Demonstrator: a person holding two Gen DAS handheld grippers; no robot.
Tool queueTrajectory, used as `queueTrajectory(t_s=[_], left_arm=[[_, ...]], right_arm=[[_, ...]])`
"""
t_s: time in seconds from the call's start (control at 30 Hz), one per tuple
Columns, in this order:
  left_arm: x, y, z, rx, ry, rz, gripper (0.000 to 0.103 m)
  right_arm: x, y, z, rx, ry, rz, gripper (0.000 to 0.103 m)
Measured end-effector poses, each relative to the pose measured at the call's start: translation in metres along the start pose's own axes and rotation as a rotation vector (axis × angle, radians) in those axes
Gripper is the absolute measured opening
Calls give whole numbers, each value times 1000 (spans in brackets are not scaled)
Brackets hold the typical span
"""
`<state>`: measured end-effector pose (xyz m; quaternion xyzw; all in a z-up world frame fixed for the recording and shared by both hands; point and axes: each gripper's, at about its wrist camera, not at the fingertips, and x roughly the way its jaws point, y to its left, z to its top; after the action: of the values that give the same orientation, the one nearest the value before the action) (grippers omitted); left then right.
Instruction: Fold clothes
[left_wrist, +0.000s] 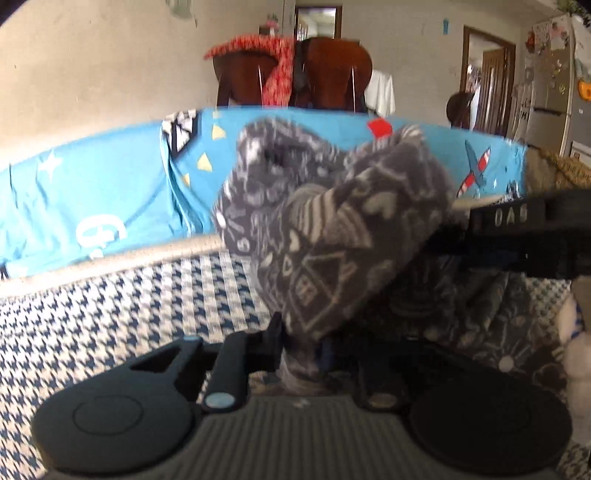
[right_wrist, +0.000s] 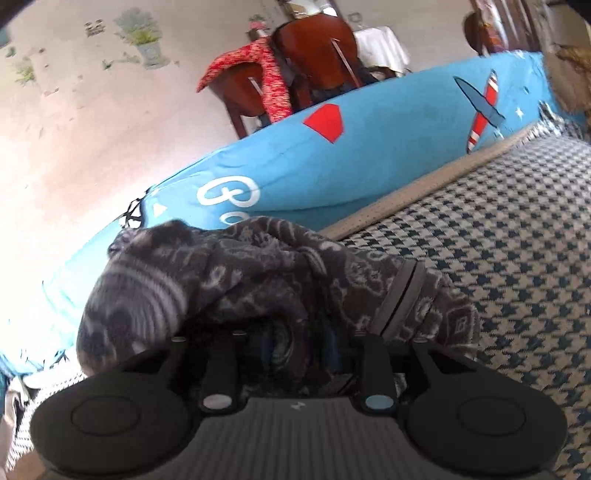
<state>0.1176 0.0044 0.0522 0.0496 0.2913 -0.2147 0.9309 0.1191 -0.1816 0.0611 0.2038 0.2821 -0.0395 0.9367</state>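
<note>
A grey fleece garment (left_wrist: 332, 236) with pale house and heart prints bulges up in front of the left wrist camera. My left gripper (left_wrist: 300, 354) is shut on a bunched fold of it, just above the houndstooth cover. My right gripper (left_wrist: 517, 236) reaches in from the right as a black bar half buried in the same cloth. In the right wrist view the garment (right_wrist: 207, 280) is heaped over my right gripper (right_wrist: 295, 350), which is shut on it; its fingertips are hidden by the folds. A grey split strip (right_wrist: 402, 299) sticks out of the cloth.
The blue and white houndstooth cover (left_wrist: 110, 314) (right_wrist: 498, 258) spreads under both grippers. A bright blue printed cushion (left_wrist: 92, 192) (right_wrist: 332, 166) runs along its far edge. Behind stand wooden chairs (left_wrist: 332, 74) draped with a red cloth (left_wrist: 266, 51), and a fridge (left_wrist: 554, 81) at the right.
</note>
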Motion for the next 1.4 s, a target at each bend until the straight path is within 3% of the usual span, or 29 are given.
queueTrajectory(t_s=[0.13, 0.33, 0.43, 0.5, 0.57, 1.1, 1.3, 1.4], left_arm=[[-3, 4, 1, -10, -15, 11, 17], [-5, 7, 2, -15, -16, 18, 17], [-5, 8, 4, -19, -20, 15, 17], [-5, 9, 5, -20, -23, 11, 17], [-4, 9, 8, -19, -28, 8, 17], [-31, 18, 17, -43, -71, 23, 17], [-52, 18, 16, -23, -93, 24, 17], [-52, 23, 12, -31, -66, 41, 17]], right_arm=[[-1, 7, -7, -91, 14, 18, 57], [6, 22, -18, -232, 29, 10, 75], [13, 26, -23, -241, 33, 9, 76], [15, 26, -25, -232, 7, 8, 69], [14, 27, -25, -217, -19, 13, 16], [-43, 44, 4, -177, -260, 177, 8], [-61, 49, 9, -162, -305, 209, 7], [-58, 50, 5, -173, -251, 167, 8]])
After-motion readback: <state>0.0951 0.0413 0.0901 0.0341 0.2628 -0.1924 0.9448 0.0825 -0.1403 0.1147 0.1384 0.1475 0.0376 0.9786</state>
